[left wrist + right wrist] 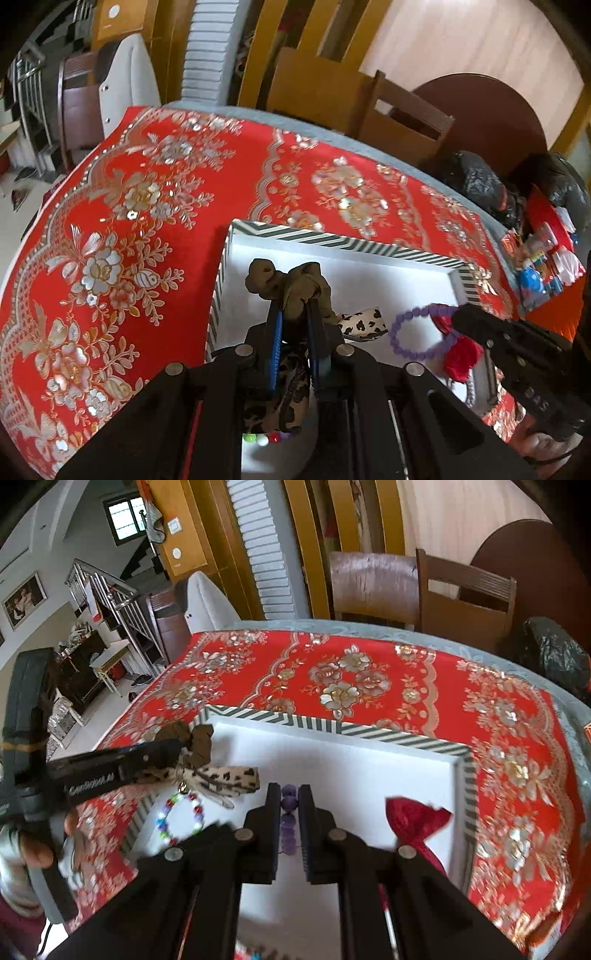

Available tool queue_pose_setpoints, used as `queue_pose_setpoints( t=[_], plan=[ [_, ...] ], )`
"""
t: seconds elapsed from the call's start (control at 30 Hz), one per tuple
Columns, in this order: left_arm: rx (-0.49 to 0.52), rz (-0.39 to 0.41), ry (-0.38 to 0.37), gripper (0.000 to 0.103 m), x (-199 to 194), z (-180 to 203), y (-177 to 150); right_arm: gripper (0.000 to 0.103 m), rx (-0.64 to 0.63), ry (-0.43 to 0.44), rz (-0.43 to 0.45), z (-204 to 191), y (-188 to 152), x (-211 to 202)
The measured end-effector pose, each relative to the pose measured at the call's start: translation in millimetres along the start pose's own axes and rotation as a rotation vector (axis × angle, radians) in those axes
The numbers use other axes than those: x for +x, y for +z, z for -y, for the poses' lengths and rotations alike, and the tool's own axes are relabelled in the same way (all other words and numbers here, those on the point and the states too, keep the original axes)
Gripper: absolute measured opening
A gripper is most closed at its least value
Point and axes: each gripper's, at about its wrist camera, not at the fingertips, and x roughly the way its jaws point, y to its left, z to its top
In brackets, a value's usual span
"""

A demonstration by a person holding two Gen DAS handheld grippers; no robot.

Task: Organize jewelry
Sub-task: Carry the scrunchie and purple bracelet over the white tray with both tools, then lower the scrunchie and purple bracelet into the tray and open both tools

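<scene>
Part of the olive scrunchie (295, 286) is hidden between the left gripper (294, 314) fingers. Most of the dark leopard scrunchie (284, 398) is covered by the gripper body. Only a few beads of the colorful bead bracelet (264, 439) can be seen there. Much of the purple bead bracelet (289, 819) is hidden between the right gripper (289, 805) fingers, and the red bow (413, 823) is blurred and partly covered. The near side of the striped tray (332, 725) is hidden.

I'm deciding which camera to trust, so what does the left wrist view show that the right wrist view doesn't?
Only the left wrist view shows the purple bead bracelet as a full ring and the left gripper pinching the olive scrunchie. Only the right wrist view shows the whole multicolored bead bracelet and beads between the right gripper fingers. Both show the striped-rim tray, leopard-print scrunchie and red bow.
</scene>
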Motion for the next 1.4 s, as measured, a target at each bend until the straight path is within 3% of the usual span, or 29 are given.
queue_pose_setpoints(
  t=[0.37, 0.43, 0.47, 0.6, 0.63, 0.77, 1.0, 1.4],
  plan=[
    [-0.001, -0.029, 0.075, 0.013, 26, -10, -5, 0.010, 0.086, -0.177, -0.074, 51, -7, 54],
    [0.001, -0.028, 0.077, 0.017, 28, -10, -6, 0.010, 0.106, -0.190, -0.087, 57, -11, 55],
    [0.001, -0.028, 0.074, 0.019, 29, -10, -7, 0.011, 0.116, -0.189, -0.092, 59, -13, 54],
    [0.006, -0.029, 0.063, 0.027, 29, -9, -9, 0.035, 0.125, -0.169, -0.076, 60, -17, 41],
    [0.006, -0.028, 0.060, 0.029, 28, -9, -9, 0.037, 0.123, -0.161, -0.065, 59, -18, 35],
    [0.010, -0.012, 0.050, 0.031, 17, -4, -11, 0.039, 0.113, -0.132, -0.038, 53, -21, 15],
    [0.043, 0.027, 0.044, 0.031, -11, 9, -16, 0.053, 0.095, -0.148, 0.007, 45, -30, -11],
    [0.097, 0.058, 0.059, 0.031, -34, 22, -35, 0.054, 0.122, -0.148, 0.009, 43, -43, -28]
  ],
)
